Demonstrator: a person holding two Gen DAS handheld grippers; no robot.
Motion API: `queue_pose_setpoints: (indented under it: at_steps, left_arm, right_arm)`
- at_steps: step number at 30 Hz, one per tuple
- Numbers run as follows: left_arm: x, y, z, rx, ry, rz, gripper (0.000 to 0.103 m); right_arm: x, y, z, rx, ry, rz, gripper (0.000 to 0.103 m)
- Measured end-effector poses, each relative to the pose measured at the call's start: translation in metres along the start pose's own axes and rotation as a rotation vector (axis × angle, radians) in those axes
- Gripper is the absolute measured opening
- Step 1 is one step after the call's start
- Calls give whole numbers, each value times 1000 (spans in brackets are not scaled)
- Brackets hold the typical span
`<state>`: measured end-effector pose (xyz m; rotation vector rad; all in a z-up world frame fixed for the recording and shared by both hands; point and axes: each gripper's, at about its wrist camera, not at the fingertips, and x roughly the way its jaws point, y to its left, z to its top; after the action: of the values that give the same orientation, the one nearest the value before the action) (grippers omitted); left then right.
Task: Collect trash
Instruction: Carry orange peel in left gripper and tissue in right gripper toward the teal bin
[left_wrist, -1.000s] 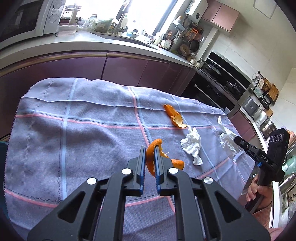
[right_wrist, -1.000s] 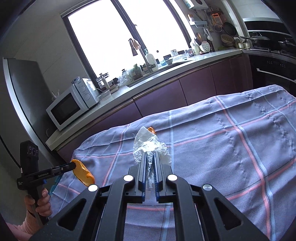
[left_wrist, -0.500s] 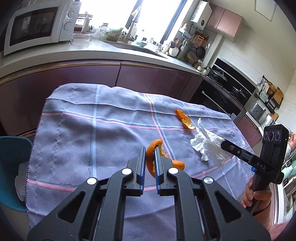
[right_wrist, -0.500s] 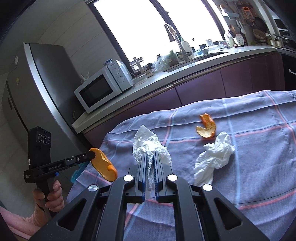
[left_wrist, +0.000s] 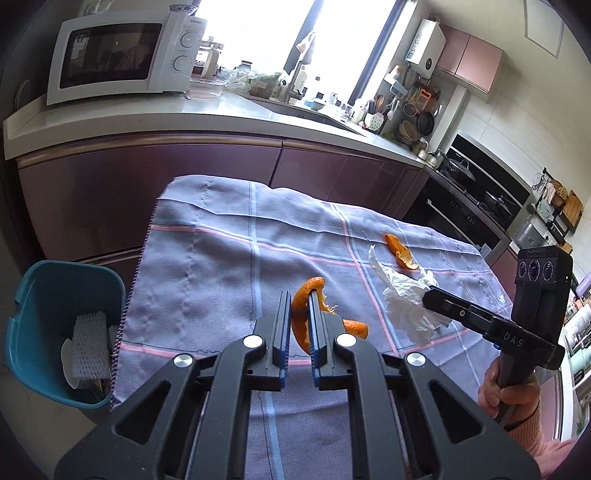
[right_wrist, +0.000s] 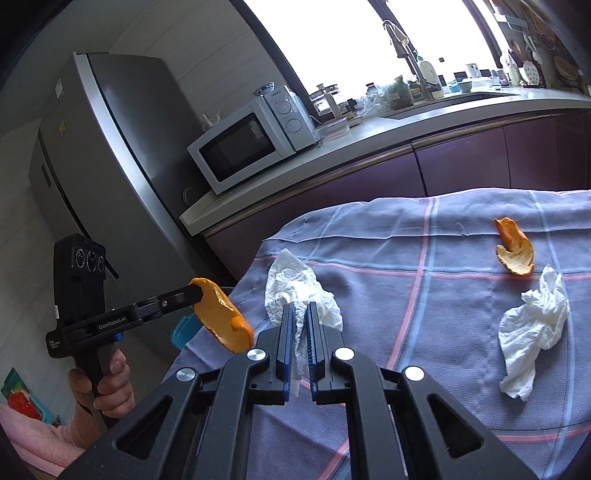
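Your left gripper (left_wrist: 296, 325) angles down over the surface (left_wrist: 207, 266), fingers narrow and clamped on a curled orange peel (left_wrist: 303, 314) held above the cloth. Your right gripper (right_wrist: 299, 332) tilts down too, fingers pinched on a crumpled white tissue (right_wrist: 295, 284). Each hand wraps the black handle below its gripper; your right hand (left_wrist: 506, 391) shows at the left view's lower right edge, your left hand (right_wrist: 107, 384) at the right view's lower left. Still lying on the purple checked cloth: a second orange peel (right_wrist: 515, 247) and, just beside it, another crumpled tissue (right_wrist: 532, 328). A teal bin (left_wrist: 55, 321) stands on the floor at the surface's left edge with white foam netting inside. Behind: purple cabinets, a counter with a white microwave (left_wrist: 118, 59), a bright window, a grey fridge (right_wrist: 103, 155).
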<state>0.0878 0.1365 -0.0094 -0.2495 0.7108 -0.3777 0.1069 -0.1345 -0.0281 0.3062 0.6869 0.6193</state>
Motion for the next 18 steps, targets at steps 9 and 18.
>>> queue_pose_setpoints:
  at_steps: [9, 18]
  left_arm:
    - [-20, 18, -4, -27, -17, 35, 9]
    - [-37, 38, -6, -56, -39, 76, 9]
  right_arm:
    - [25, 22, 3, -31, 43, 47, 6]
    - [50, 42, 4, -63, 82, 89, 6]
